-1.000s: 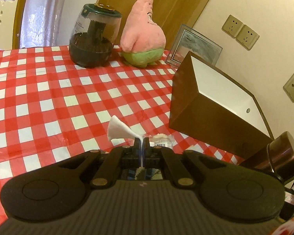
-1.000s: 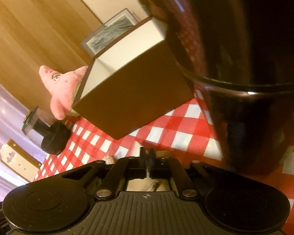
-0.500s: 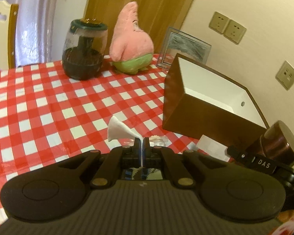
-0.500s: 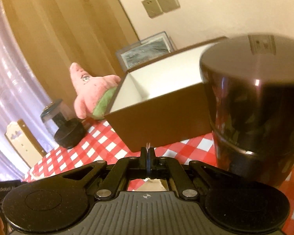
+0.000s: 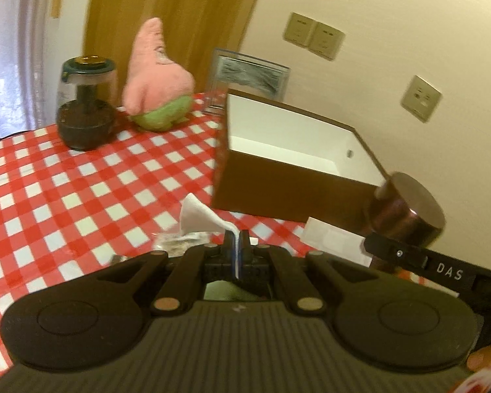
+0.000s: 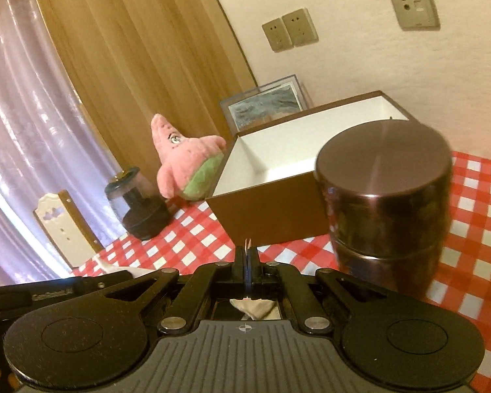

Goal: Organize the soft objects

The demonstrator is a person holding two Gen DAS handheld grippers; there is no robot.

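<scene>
both grippers have risen above the checked tablecloth (image 5: 81, 177), left gripper (image 5: 236, 240) and right gripper (image 6: 246, 255) each clamped on white cloth (image 5: 196, 217).

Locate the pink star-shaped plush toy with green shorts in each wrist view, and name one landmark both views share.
Left wrist view: the pink star-shaped plush toy stands upper left of centre, right of the dark glass jar.
Right wrist view: the toy sits mid-frame, left of centre.
Shared landmark: the open brown box with a white inside.
</scene>
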